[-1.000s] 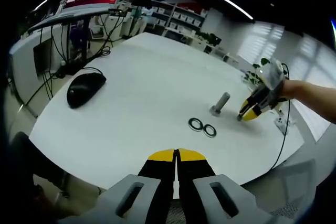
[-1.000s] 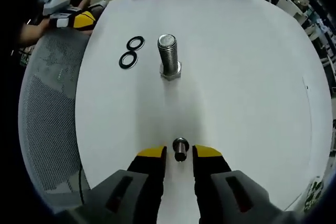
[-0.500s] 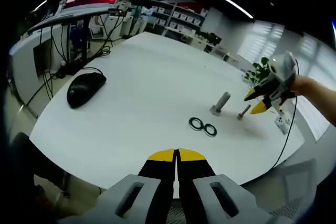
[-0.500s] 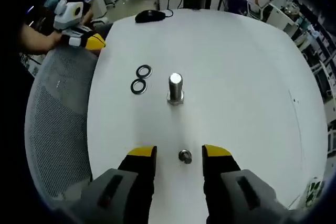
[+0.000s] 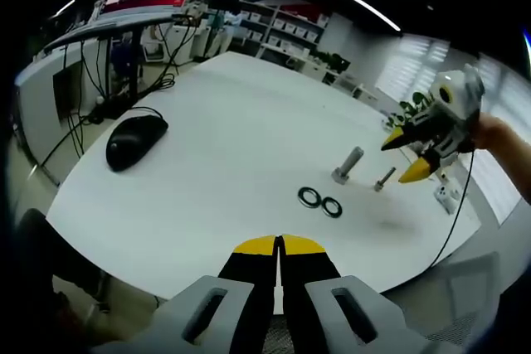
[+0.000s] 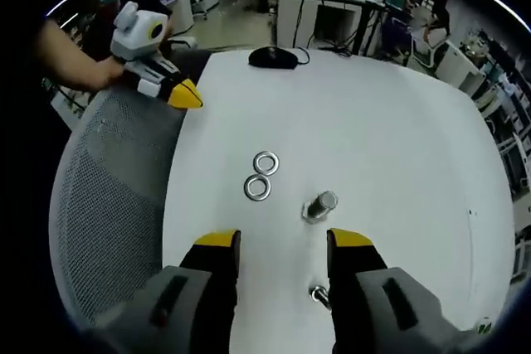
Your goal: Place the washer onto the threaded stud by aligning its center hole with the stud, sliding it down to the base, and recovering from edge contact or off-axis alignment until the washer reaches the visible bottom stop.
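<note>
Left tool [image 5: 279, 244]: jaws together, yellow tips touching, nothing between them. It sits over the near edge of the white bench [image 5: 224, 147], touching nothing.

Right tool [image 6: 275, 240]: jaws wide apart, empty, lifted clear of the bench surface. In the left gripper view the same tool [image 5: 408, 155] hangs in the air above and beyond the small bolt [image 5: 384, 178], not touching it.

Two washers [image 5: 320, 201] lie flat on the bench ahead of the left tool, side by side, touching or nearly so. In the right gripper view the pair [image 6: 261, 176] sits ahead of the right tool's left jaw, one just beyond the other.

Threaded stud [image 6: 319, 206] stands head-down just ahead of the right tool's gap, slightly toward its right jaw, near the washers but apart from them. No washer on it. The small bolt [image 6: 319, 295] shows low beside the right jaw's inner edge, standing on the bench.

Black mouse [image 5: 135, 138] well off to the left tool's left. Mesh chair back [image 6: 108, 205] left of the right tool.
</note>
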`<state>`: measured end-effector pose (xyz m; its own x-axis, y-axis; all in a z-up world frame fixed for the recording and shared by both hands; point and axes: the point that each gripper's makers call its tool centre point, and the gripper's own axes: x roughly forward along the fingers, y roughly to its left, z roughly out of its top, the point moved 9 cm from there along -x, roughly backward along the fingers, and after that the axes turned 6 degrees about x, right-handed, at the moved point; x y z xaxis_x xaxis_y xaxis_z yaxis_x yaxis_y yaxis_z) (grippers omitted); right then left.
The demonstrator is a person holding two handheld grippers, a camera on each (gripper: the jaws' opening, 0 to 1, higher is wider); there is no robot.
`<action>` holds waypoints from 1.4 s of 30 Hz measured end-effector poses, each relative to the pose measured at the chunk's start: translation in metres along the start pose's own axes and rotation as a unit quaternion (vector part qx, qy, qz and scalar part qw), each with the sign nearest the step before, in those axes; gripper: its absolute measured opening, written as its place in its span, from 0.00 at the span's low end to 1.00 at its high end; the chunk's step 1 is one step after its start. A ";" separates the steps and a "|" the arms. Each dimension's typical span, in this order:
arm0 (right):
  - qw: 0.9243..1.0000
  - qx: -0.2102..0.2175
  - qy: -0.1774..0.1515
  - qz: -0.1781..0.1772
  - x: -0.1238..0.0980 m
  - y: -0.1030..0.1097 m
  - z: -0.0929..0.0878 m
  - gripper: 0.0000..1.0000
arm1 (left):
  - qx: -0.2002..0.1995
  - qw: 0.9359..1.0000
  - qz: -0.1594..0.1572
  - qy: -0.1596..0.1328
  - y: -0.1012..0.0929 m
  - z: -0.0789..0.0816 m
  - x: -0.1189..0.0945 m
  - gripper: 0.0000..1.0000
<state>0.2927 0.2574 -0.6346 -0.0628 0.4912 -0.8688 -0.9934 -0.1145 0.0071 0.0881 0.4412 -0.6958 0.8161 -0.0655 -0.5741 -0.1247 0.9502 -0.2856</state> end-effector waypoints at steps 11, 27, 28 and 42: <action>0.999 -0.029 0.013 0.033 0.039 0.019 0.020 0.44 | 0.000 1.000 0.001 -0.003 0.000 0.000 0.000 0.00; 0.995 -0.036 0.080 0.049 0.097 0.017 0.011 0.41 | 0.001 1.000 0.001 -0.008 0.000 0.001 0.000 0.00; 0.994 -0.043 0.088 0.048 0.099 0.017 0.010 0.41 | 0.002 1.000 0.001 -0.008 0.000 0.001 -0.001 0.00; 0.991 -0.084 0.095 0.048 0.105 0.018 0.022 0.25 | -0.001 1.000 0.001 -0.009 0.000 0.002 0.000 0.00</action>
<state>0.2662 0.3255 -0.7147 -0.1211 0.3010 -0.9459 -0.9527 -0.3028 0.0257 0.0887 0.4419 -0.6945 0.8262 -0.0578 -0.5605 -0.1274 0.9498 -0.2859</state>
